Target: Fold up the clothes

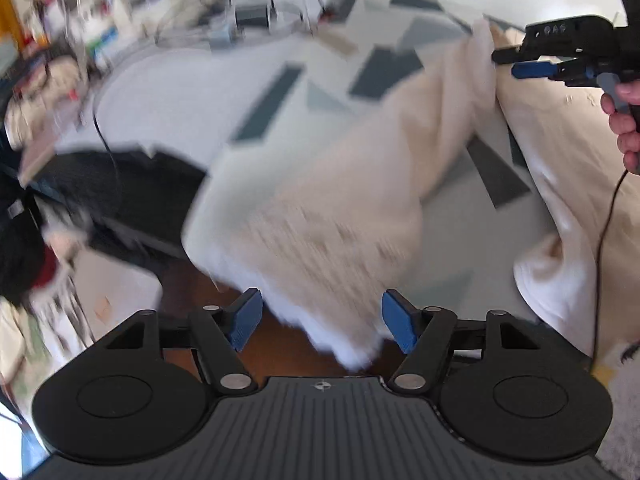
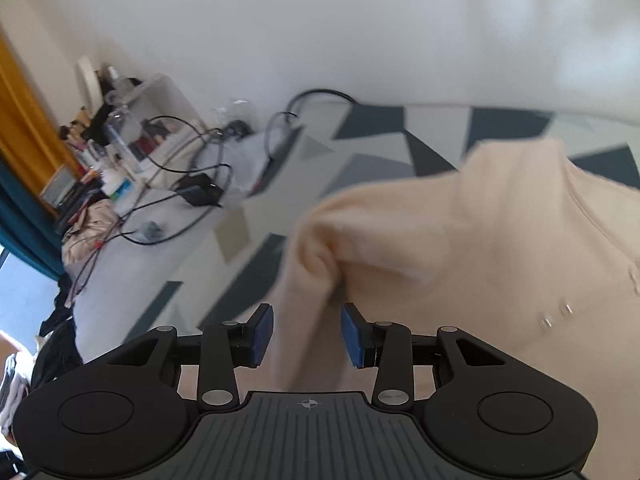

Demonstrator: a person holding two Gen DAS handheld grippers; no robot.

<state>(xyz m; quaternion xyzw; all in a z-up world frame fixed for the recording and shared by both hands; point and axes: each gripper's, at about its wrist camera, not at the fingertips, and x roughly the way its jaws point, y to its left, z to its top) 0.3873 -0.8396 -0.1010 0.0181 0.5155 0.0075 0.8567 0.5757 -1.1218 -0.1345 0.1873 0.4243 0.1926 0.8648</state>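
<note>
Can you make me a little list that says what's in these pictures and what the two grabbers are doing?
clothing: cream fuzzy knit sweater, rumpled, not yet folded
surface: bed cover with grey and dark blue geometric shapes
left gripper: open, sweater edge between its blue pads, not clamped
right gripper: open, a sweater fold between its pads
picture quality: blurry from motion

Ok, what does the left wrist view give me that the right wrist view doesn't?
Only the left wrist view shows the right gripper from outside, at a raised cream garment fold, the hand on its handle, and the wooden floor. It is heavily blurred. Only the right wrist view shows small pale buttons on the cloth and a black power adapter. Both show the garment, the grey-patterned bed cover and cluttered shelves.
</note>
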